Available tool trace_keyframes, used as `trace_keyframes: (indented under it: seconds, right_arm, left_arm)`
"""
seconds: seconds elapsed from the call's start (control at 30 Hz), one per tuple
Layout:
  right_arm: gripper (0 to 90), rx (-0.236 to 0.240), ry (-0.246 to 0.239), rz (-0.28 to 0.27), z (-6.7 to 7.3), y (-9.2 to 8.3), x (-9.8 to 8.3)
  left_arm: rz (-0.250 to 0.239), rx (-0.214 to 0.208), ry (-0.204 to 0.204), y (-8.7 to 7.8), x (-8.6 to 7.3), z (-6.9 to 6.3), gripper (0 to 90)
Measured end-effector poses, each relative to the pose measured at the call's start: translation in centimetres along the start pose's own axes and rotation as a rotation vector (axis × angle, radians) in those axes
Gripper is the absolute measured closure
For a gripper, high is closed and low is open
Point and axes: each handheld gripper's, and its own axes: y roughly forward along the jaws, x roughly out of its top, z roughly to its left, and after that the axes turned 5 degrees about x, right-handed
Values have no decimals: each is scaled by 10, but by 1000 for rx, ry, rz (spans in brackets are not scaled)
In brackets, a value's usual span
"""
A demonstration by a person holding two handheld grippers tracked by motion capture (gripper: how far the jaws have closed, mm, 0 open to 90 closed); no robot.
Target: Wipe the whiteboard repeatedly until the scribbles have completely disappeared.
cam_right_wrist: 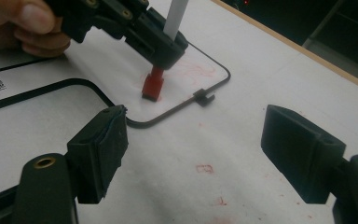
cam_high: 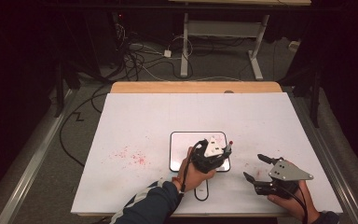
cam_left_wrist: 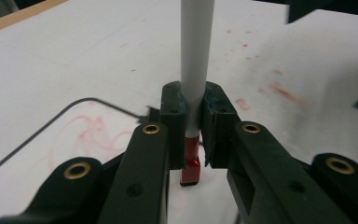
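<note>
The left gripper (cam_left_wrist: 193, 140) is clamped on a white marker (cam_left_wrist: 196, 56) with a red end (cam_left_wrist: 192, 163); its jaws press the barrel from both sides, and the marker stands roughly upright with the red end down on the small whiteboard (cam_high: 179, 140). The right gripper (cam_right_wrist: 191, 154) holds nothing: its jaws stand wide apart above bare table sheet, well to the right of the left gripper and just off the whiteboard's corner. The whiteboard is a rounded rectangle with a thin black border (cam_right_wrist: 168, 114), lying flat on the white table sheet (cam_high: 135, 121) near the front edge. Faint red scribbles (cam_left_wrist: 93, 135) mark the board's surface beside the marker's end. A small black clip (cam_right_wrist: 204, 97) sits on the border near the corner. Red smears (cam_high: 133, 156) lie on the sheet to the left of the board, apart from it. Nothing stands between the two grippers. The high view gives the layout: both hands at the near edge, a wooden strip (cam_high: 196, 87) along the far edge, cables (cam_high: 135, 56) on the floor beyond. The left gripper view gives the grip on the barrel close up. The right gripper view gives the red end meeting the board, and the fingers (cam_right_wrist: 28, 23) of the left hand.
</note>
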Motion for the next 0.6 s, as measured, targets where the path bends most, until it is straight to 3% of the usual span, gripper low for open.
trace_keyframes:
  seconds: [0.1, 0.2, 0.47, 0.6]
  right_arm:
    - [234, -4, -2, 3, 0, 0, 0]
    - [234, -1, -2, 5, 0, 0, 0]
    - [236, 8, -7, 8, 2, 1, 1]
    - [236, 11, -11, 8, 2, 2, 1]
  left_arm:
    - [-12, 22, -43, -3, 6, 15, 785]
    - [-15, 20, -66, -8, 8, 20, 785]
    - [15, -59, -6, -13, -8, -8, 786]
    - [21, -60, 33, -9, -10, -12, 785]
